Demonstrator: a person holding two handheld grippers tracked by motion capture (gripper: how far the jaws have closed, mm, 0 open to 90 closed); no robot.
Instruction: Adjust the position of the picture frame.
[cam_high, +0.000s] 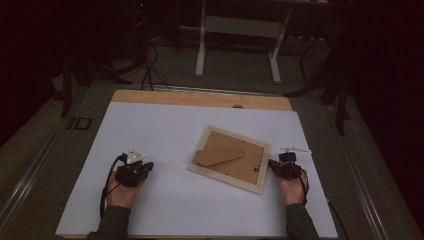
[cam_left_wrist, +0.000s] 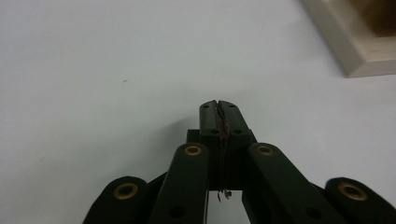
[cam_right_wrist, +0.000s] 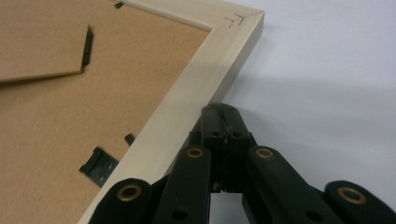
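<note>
A pale wooden picture frame (cam_high: 229, 159) lies face down on the white table sheet (cam_high: 165, 130), its brown backing board and folded stand facing up. My right gripper (cam_high: 272, 164) is shut, its closed tips (cam_right_wrist: 223, 112) touching the frame's right outer edge (cam_right_wrist: 187, 112) with nothing between the jaws. My left gripper (cam_high: 145, 166) rests on the sheet well left of the frame, its jaws (cam_left_wrist: 219, 108) pressed together and empty. A corner of the frame (cam_left_wrist: 355, 46) shows at the upper right of the left gripper view.
Black turn clips (cam_right_wrist: 100, 165) hold the backing board (cam_right_wrist: 70, 116) in the frame. A thin white strip (cam_high: 296, 149) lies just beyond my right hand. The wooden table edge (cam_high: 200, 99) runs along the back, with white table legs (cam_high: 201, 45) and cables on the floor behind.
</note>
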